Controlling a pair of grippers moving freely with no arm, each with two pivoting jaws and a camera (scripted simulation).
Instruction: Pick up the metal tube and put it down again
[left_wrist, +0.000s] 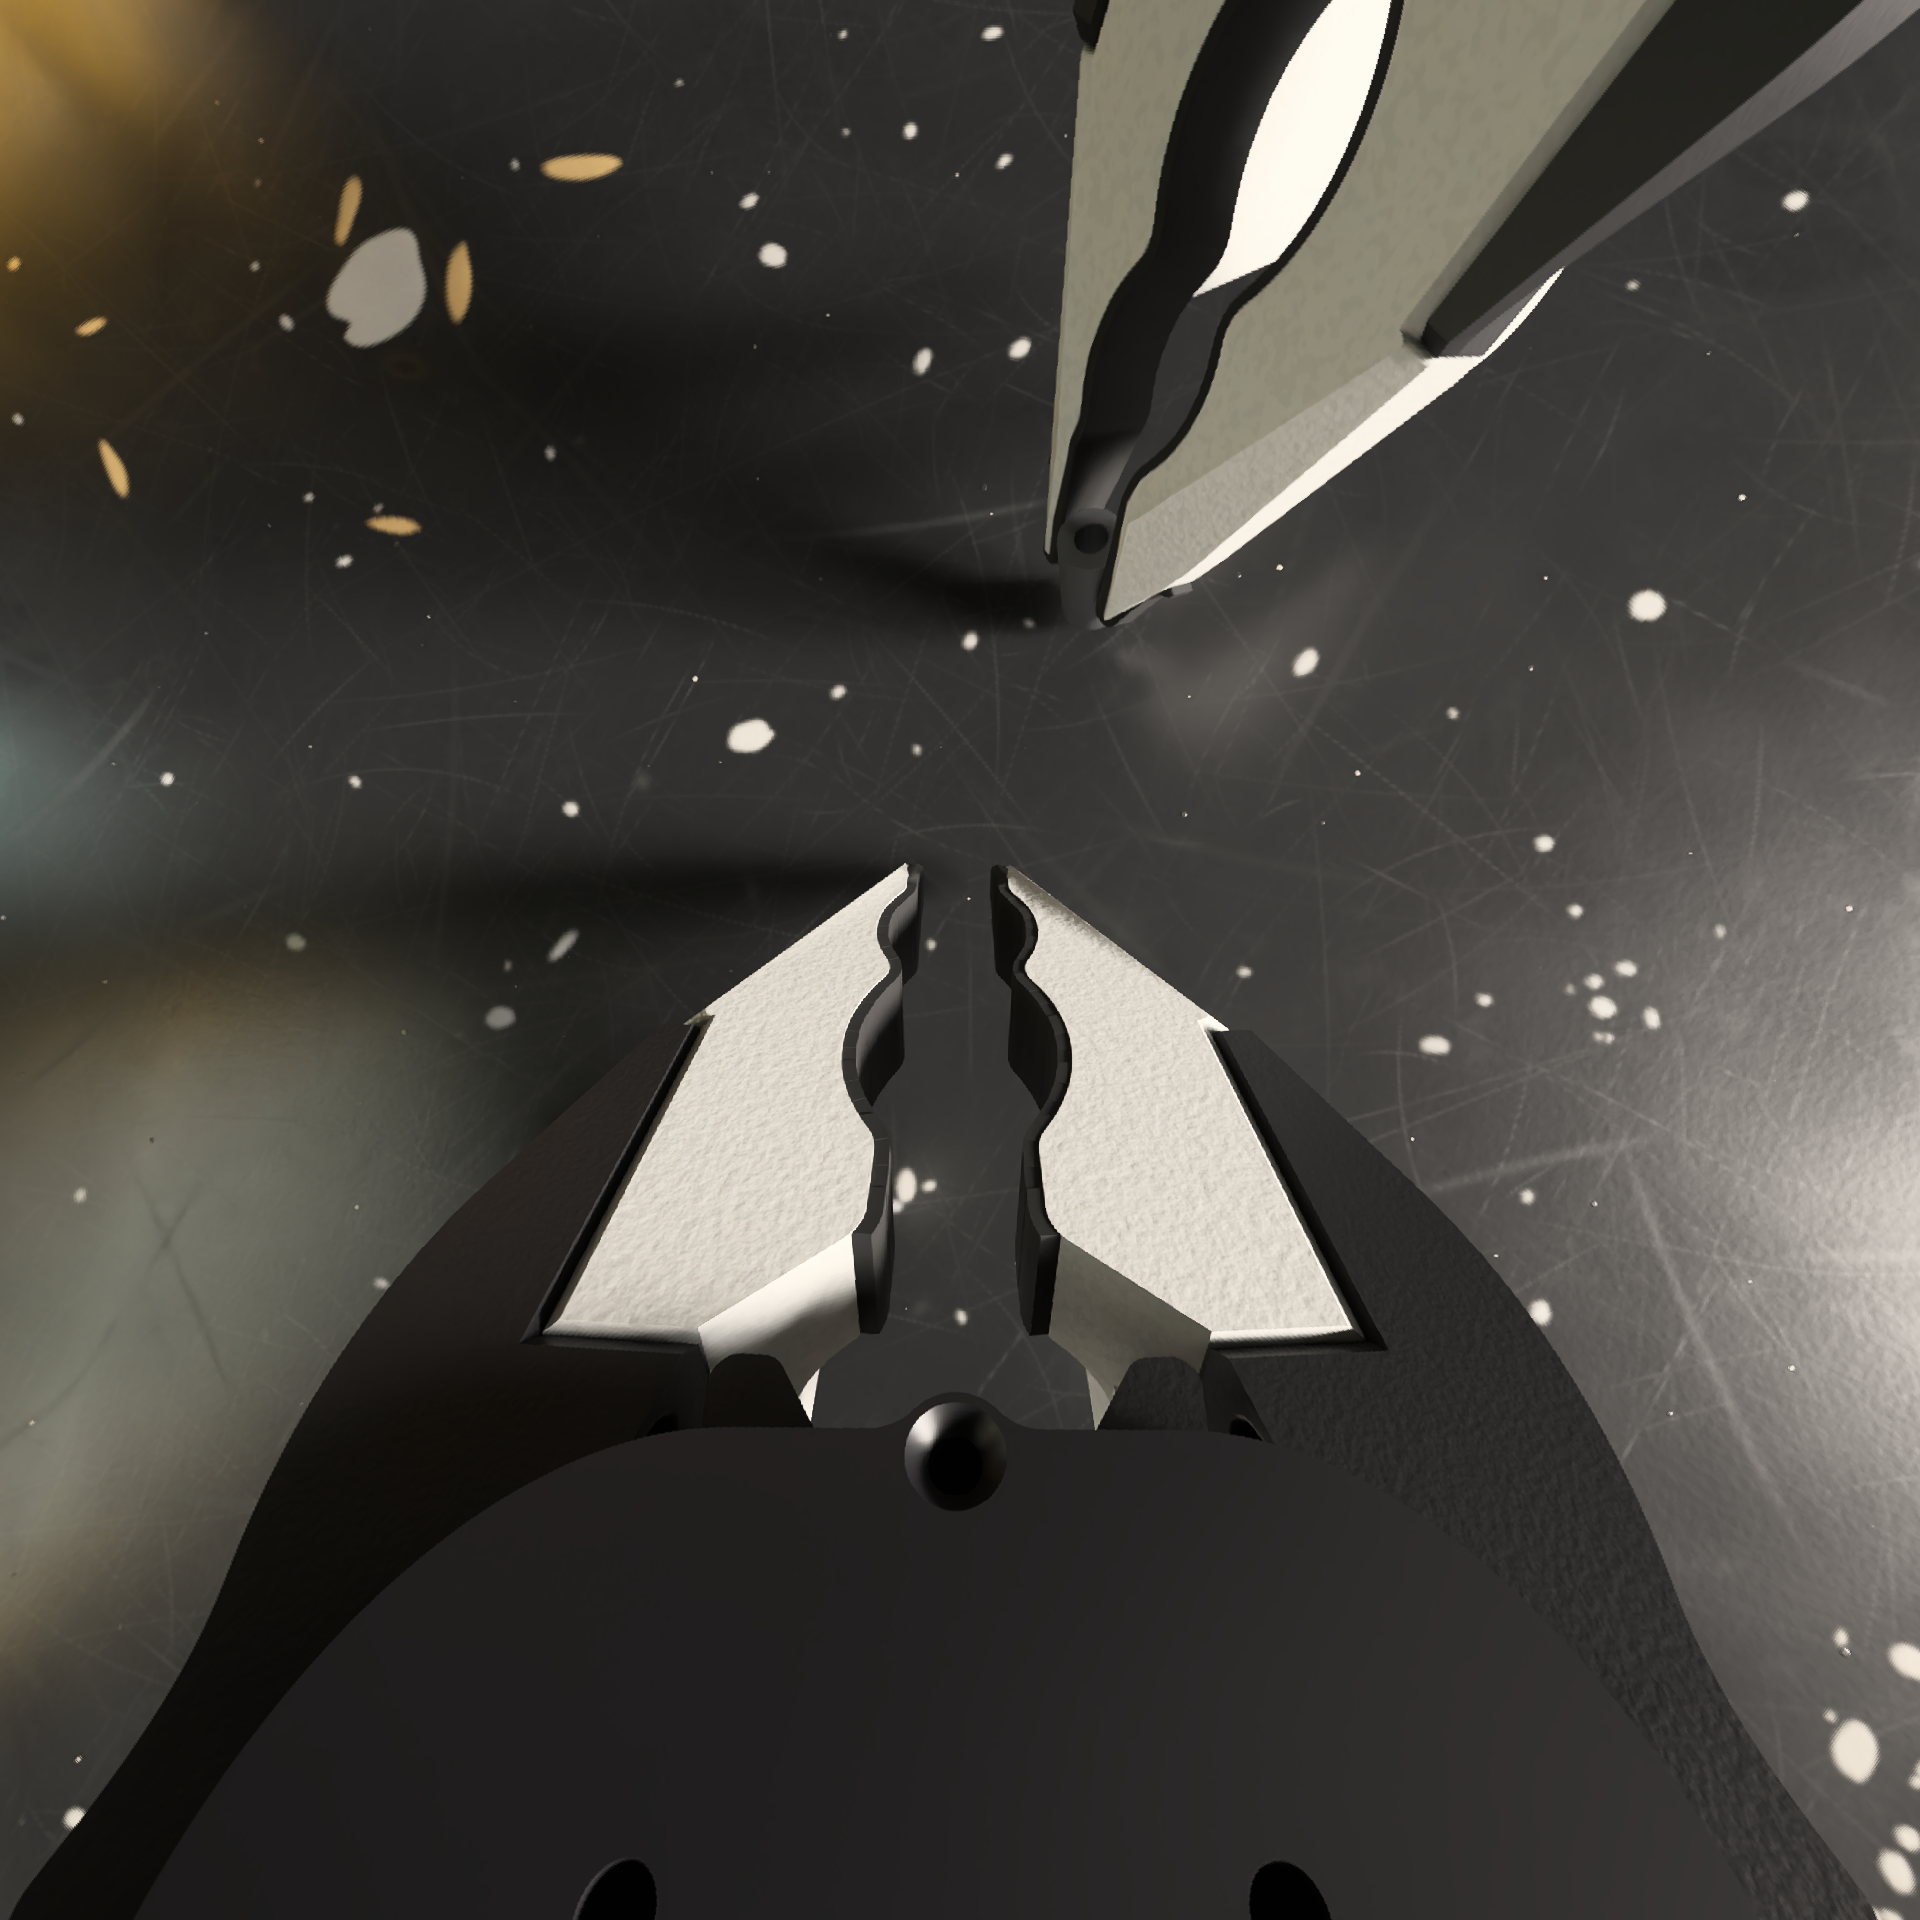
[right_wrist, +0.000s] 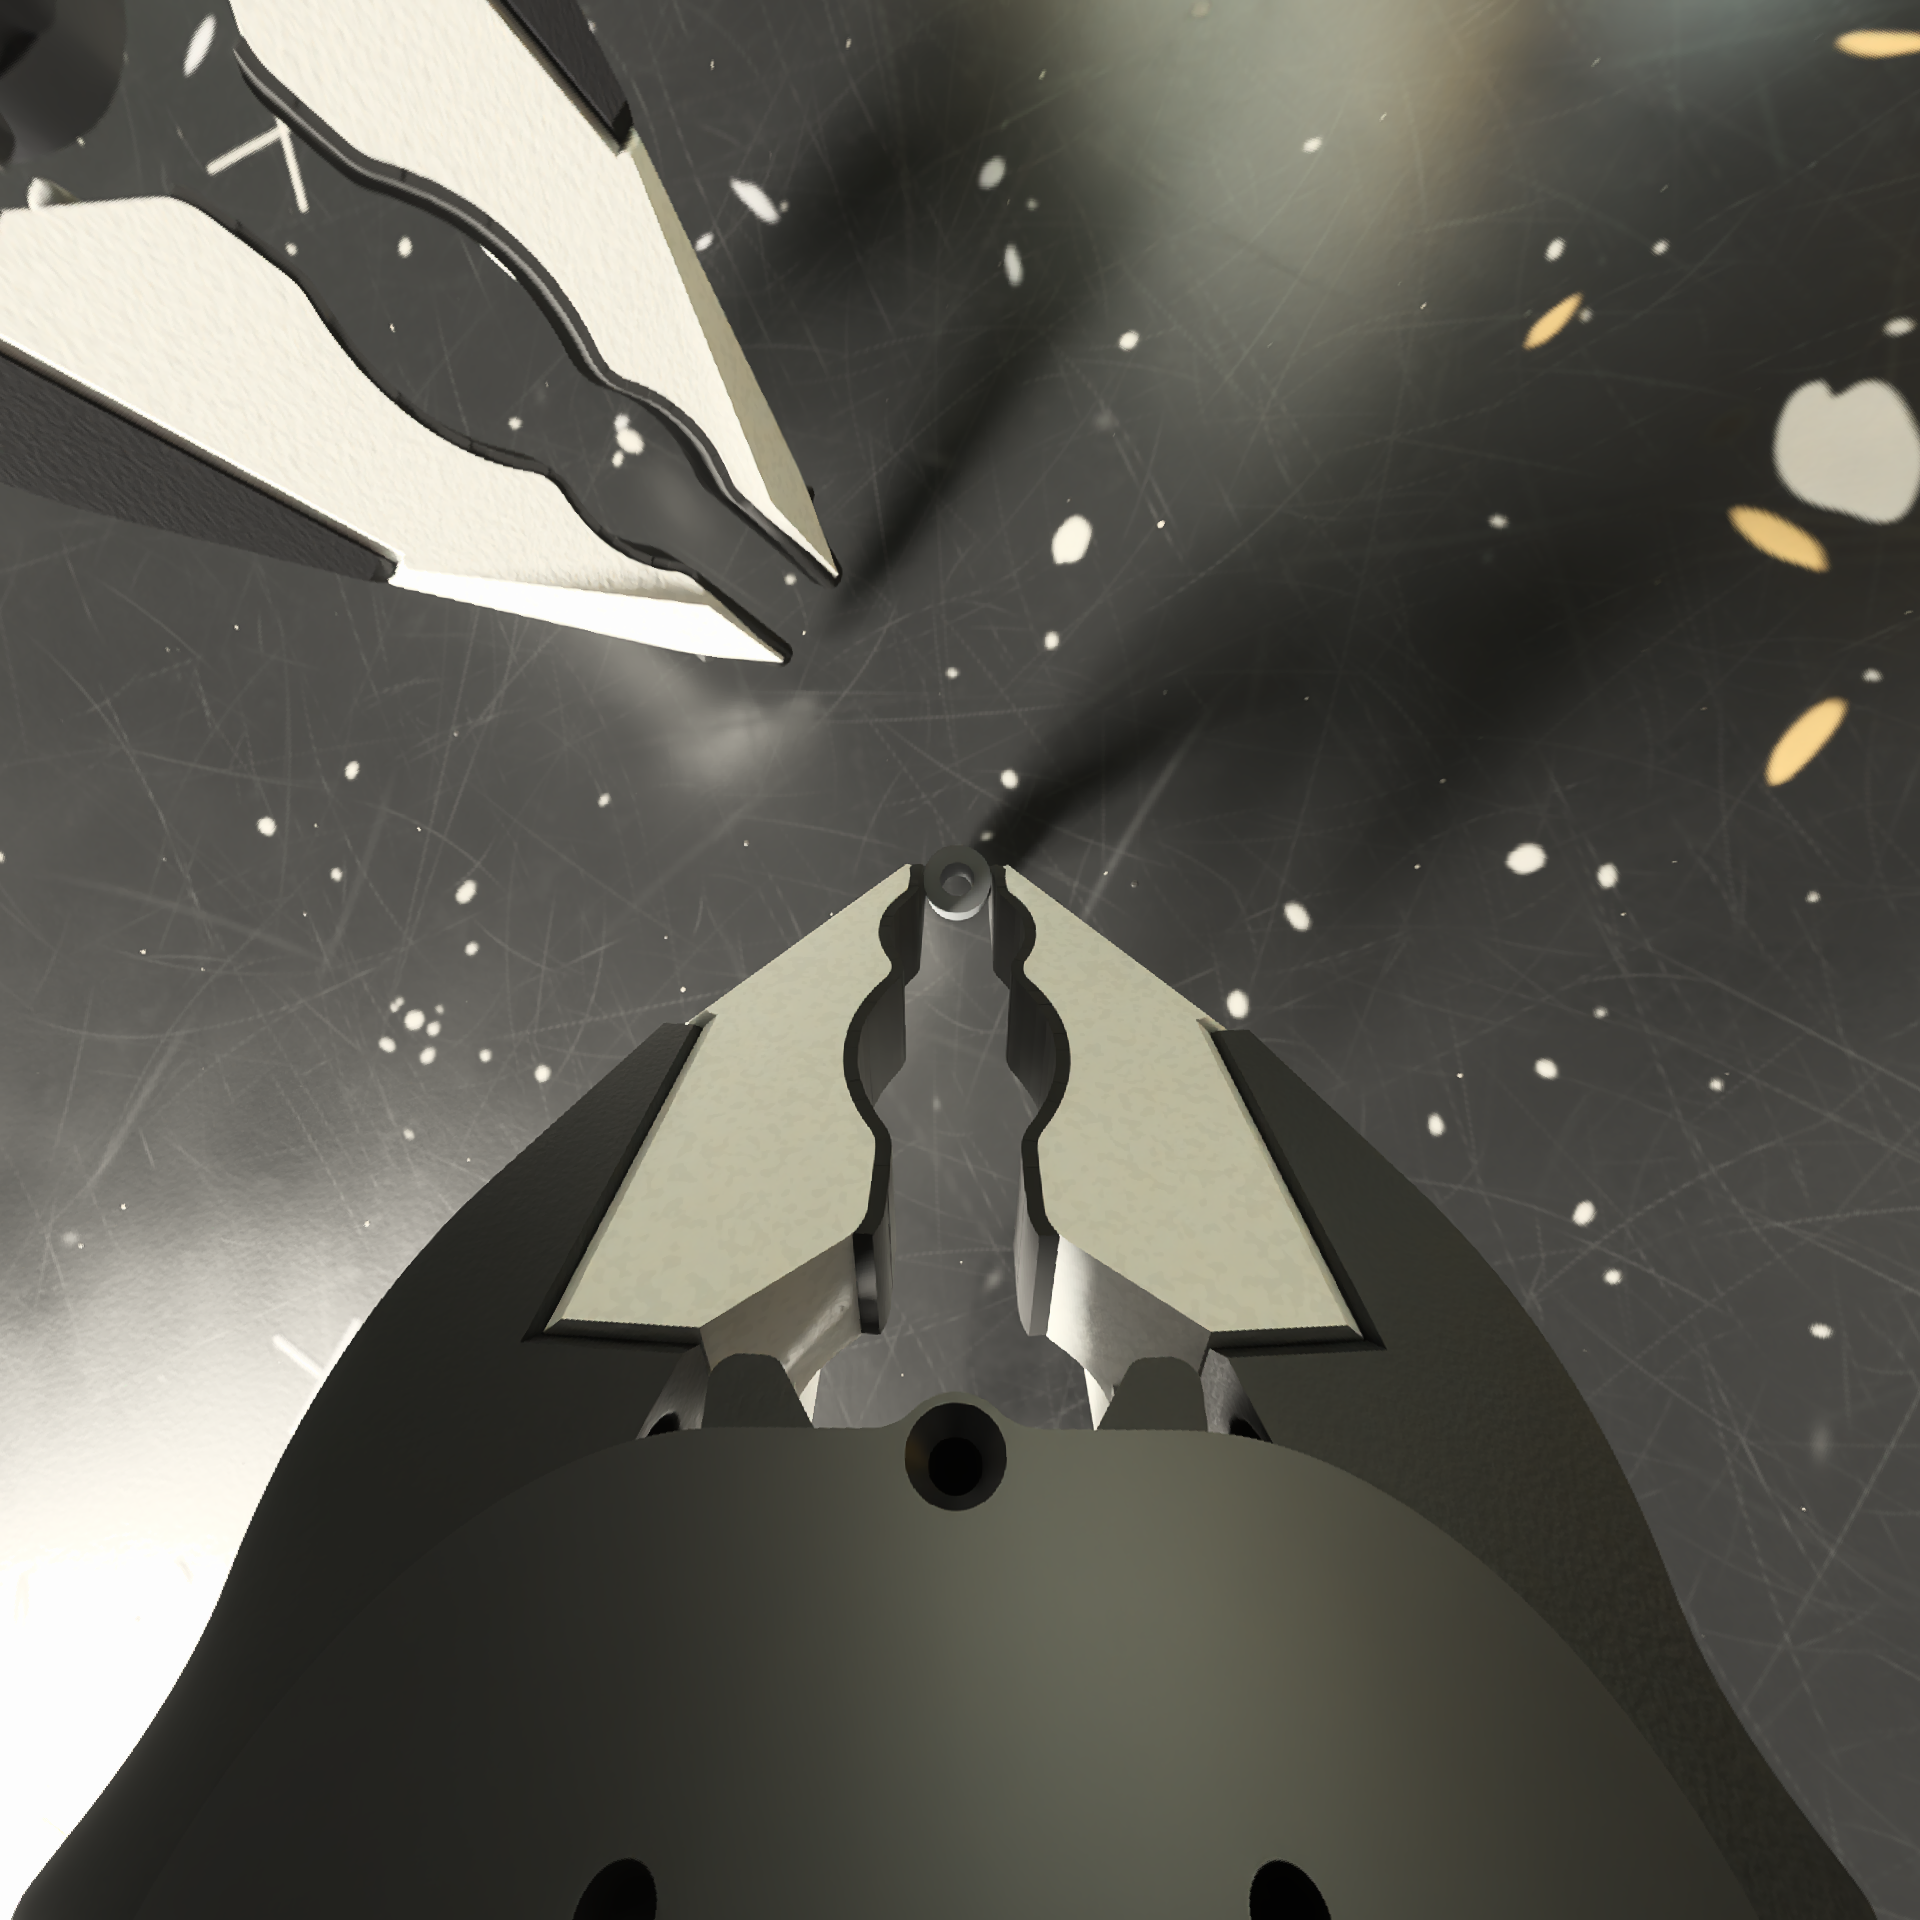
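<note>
Right claw (right_wrist: 957, 883) pinching tube (right_wrist: 955, 891) at fingertips, tube standing on end, touching speckled counter (right_wrist: 1351, 1039). Left claw (left_wrist: 954, 883) hovering nearby, narrowly parted, gripping nothing.

A dark, glossy, finely scratched worktop (left_wrist: 623, 675) fills both views, speckled with pale flecks, some tan flakes and one larger pale blotch (left_wrist: 376, 286).
</note>
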